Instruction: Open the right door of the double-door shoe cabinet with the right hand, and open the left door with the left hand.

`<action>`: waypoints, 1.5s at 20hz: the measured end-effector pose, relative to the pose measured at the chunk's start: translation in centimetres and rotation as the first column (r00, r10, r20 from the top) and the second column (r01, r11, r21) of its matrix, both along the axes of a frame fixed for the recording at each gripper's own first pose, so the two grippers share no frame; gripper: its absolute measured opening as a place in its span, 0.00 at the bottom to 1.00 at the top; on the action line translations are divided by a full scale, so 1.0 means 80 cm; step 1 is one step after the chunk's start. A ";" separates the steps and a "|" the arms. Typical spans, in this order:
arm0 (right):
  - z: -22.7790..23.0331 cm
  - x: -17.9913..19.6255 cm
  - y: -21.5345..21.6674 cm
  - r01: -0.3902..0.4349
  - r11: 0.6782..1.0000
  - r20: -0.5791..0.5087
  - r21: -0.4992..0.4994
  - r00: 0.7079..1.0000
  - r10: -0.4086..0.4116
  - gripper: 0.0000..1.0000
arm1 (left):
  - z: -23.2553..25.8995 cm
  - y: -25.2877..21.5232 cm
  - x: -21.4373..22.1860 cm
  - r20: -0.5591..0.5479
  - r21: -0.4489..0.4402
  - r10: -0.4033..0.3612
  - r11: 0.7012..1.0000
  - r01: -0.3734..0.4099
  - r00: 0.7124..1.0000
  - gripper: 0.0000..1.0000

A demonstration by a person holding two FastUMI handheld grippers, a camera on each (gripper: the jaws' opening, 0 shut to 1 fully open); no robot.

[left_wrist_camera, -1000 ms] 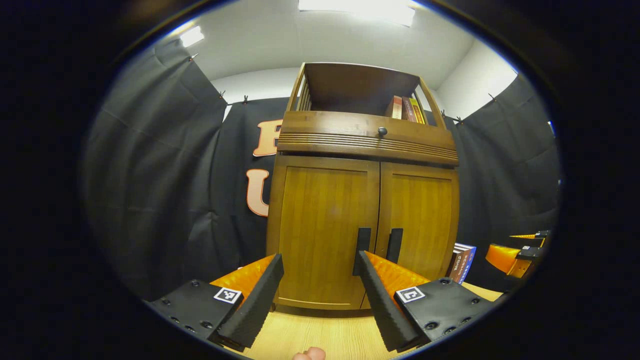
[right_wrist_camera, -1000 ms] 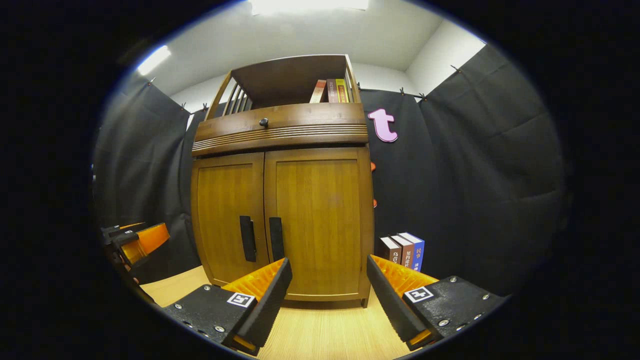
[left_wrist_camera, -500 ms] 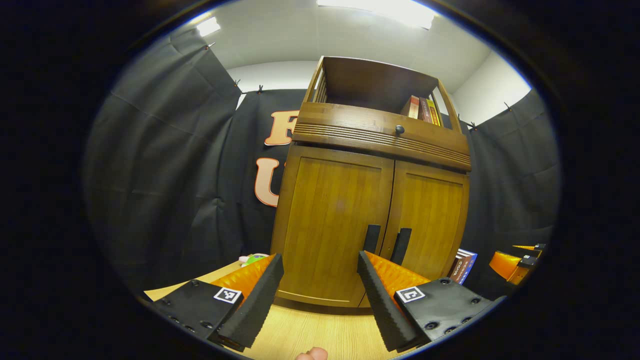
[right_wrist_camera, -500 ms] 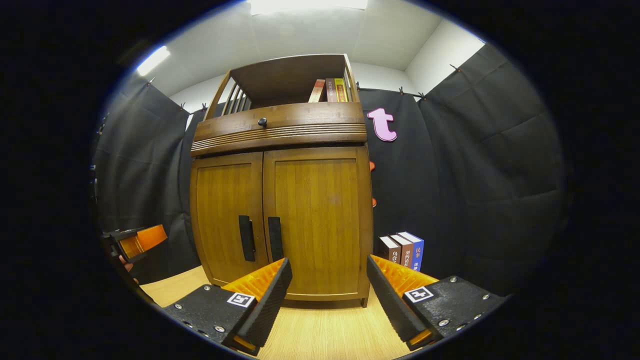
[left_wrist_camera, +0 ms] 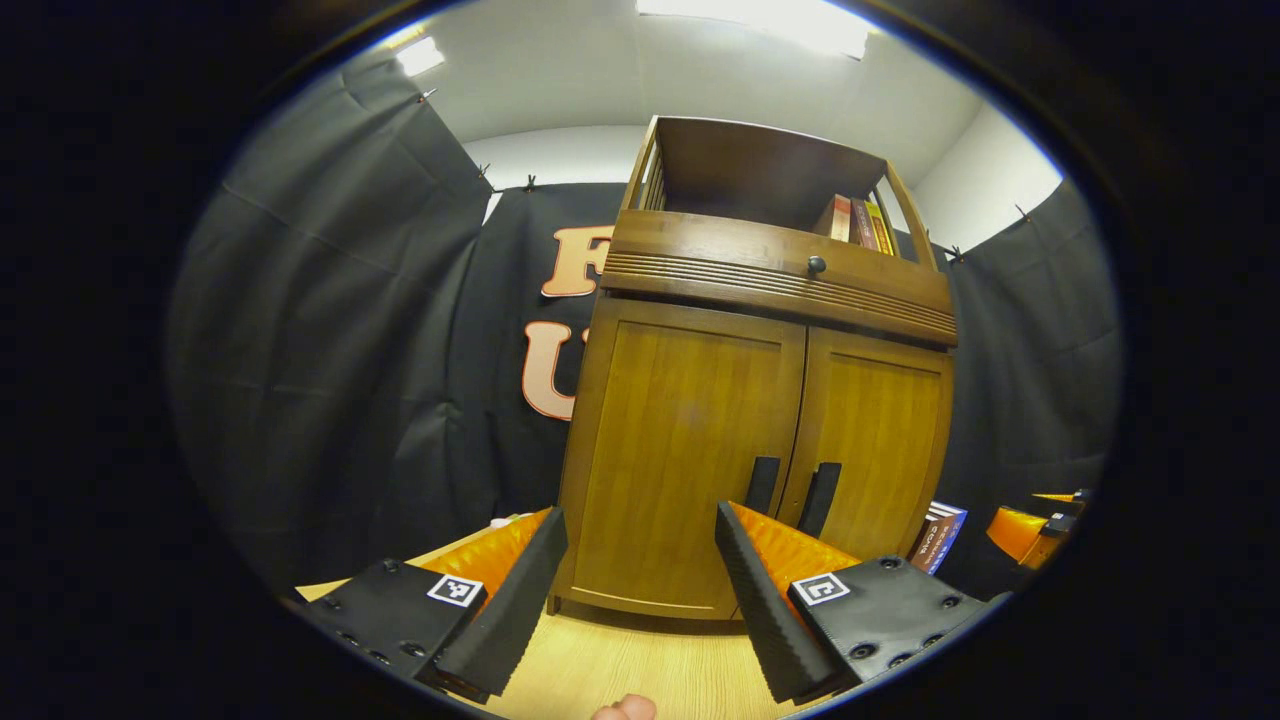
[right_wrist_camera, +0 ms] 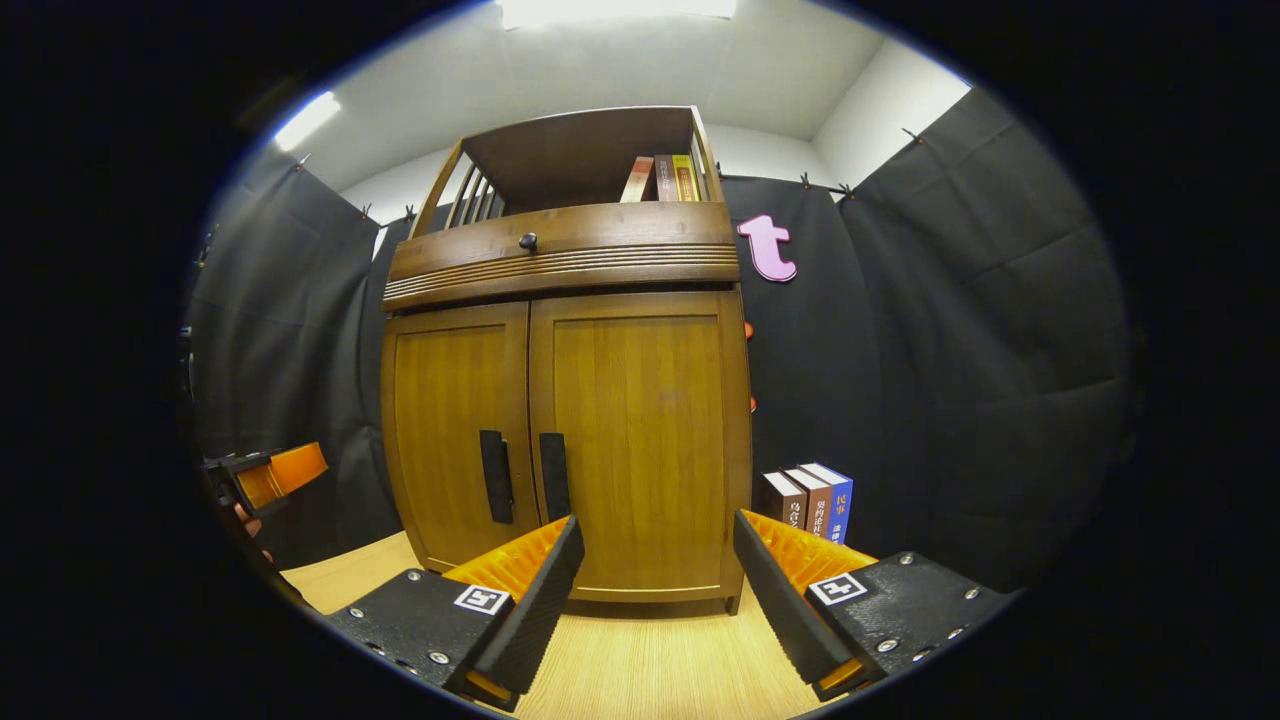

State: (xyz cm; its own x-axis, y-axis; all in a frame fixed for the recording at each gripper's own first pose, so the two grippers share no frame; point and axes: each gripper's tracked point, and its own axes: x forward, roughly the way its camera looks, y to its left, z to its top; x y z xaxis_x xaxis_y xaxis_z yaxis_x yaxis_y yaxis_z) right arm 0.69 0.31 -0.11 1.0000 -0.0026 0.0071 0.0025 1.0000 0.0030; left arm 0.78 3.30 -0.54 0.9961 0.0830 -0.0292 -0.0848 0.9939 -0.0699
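Nothing is opened yet: the shoe cabinet (right_wrist_camera: 565,400) stands at the surface's (right_wrist_camera: 650,670) far edge with both doors shut, while the left gripper (left_wrist_camera: 635,590) and right gripper (right_wrist_camera: 655,600) hover short of it, jaws spread and empty.

Wood cabinet (right_wrist_camera: 560,400), both doors shut

A honey-brown wooden cabinet (right_wrist_camera: 565,440) with black door handles (right_wrist_camera: 494,476) on a pale wood-grain bench (right_wrist_camera: 650,670); tongs (right_wrist_camera: 650,590) orange and black, with black-and-white square markers; brown, maroon and blue books (right_wrist_camera: 812,500) beside
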 end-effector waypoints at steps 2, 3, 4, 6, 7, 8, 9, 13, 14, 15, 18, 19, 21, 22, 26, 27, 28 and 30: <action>0.007 0.002 0.000 0.006 1.000 0.015 0.000 1.000 -0.006 1.00 | 0.000 0.002 0.000 0.002 -0.002 0.004 1.000 -0.004 1.000 0.94; 0.006 0.004 0.002 0.001 1.000 0.012 0.003 1.000 -0.001 1.00 | 0.000 0.003 0.000 0.002 -0.004 0.006 1.000 -0.006 1.000 0.95; 0.006 0.008 0.004 -0.004 1.000 0.009 0.008 1.000 0.004 0.93 | -0.001 0.003 0.001 0.001 -0.008 0.008 1.000 -0.008 1.000 0.96; 0.010 0.021 0.009 -0.017 1.000 0.009 0.015 1.000 0.016 0.93 | -0.003 0.005 0.003 -0.004 -0.009 0.004 1.000 -0.004 1.000 0.97; 0.011 0.030 0.014 -0.024 0.999 0.008 0.021 1.000 0.024 0.93 | -0.004 0.007 0.003 -0.006 -0.003 0.005 1.000 -0.005 1.000 0.98; 0.010 0.041 0.019 -0.035 0.999 0.003 0.025 0.999 0.035 0.93 | -0.003 0.009 0.003 -0.006 0.003 0.007 1.000 -0.007 1.000 0.99; 0.011 0.055 0.025 -0.046 0.999 -0.002 0.026 0.999 0.046 0.93 | -0.003 0.010 0.002 -0.004 0.006 0.011 1.000 -0.011 1.000 0.99; 0.012 0.122 0.062 -0.116 0.992 -0.009 0.048 0.993 0.116 0.93 | 0.001 0.018 -0.003 0.000 0.007 0.020 1.000 -0.020 1.000 0.99; 0.013 0.141 0.076 -0.136 0.990 -0.005 0.048 0.991 0.136 0.93 | 0.002 0.020 -0.005 0.000 0.008 0.021 1.000 -0.021 1.000 0.99; 0.010 0.156 0.085 -0.150 0.988 -0.004 0.045 0.989 0.150 0.93 | 0.004 0.021 -0.007 0.000 0.009 0.023 1.000 -0.023 1.000 0.99; -0.011 0.201 0.119 -0.188 0.982 -0.031 0.032 0.981 0.189 0.93 | 0.009 0.029 -0.010 0.004 0.026 0.034 0.999 -0.034 0.999 0.99; -0.020 0.214 0.126 -0.190 0.981 -0.046 0.033 0.980 0.191 0.93 | 0.012 0.034 -0.013 0.007 0.033 0.043 0.999 -0.043 0.999 0.99; -0.040 0.236 0.133 -0.175 0.984 -0.081 0.040 0.981 0.178 0.93 | 0.016 0.045 -0.018 0.015 0.045 0.062 0.997 -0.063 0.998 0.99; -0.047 0.246 0.134 -0.166 0.985 -0.095 0.045 0.981 0.169 0.93 | 0.019 0.049 -0.021 0.019 0.050 0.074 0.996 -0.075 0.997 0.99; -0.072 0.279 0.134 -0.131 0.991 -0.115 0.013 0.985 0.131 0.93 | 0.025 0.055 -0.024 0.028 0.066 0.090 0.994 -0.092 0.996 0.94; -0.079 0.289 0.136 -0.130 0.992 -0.124 -0.003 0.984 0.129 0.93 | 0.027 0.057 -0.024 0.031 0.072 0.093 0.993 -0.095 0.995 0.94; -0.086 0.295 0.138 -0.135 0.991 -0.134 -0.017 0.982 0.131 0.93 | 0.028 0.059 -0.024 0.035 0.077 0.097 0.992 -0.100 0.995 0.94; -0.092 0.298 0.136 -0.124 0.991 -0.139 -0.041 0.983 0.117 0.94 | 0.028 0.060 -0.021 0.040 0.077 0.101 0.992 -0.104 0.994 0.94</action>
State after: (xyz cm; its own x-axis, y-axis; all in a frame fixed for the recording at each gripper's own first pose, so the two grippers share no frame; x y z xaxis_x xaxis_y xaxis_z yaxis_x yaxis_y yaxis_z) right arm 24.50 11.19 -7.49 0.9846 0.1151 -0.1318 -0.1211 0.9919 -0.0386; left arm -0.93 8.07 1.71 0.9825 0.1852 0.0174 -0.1853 0.9827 0.0038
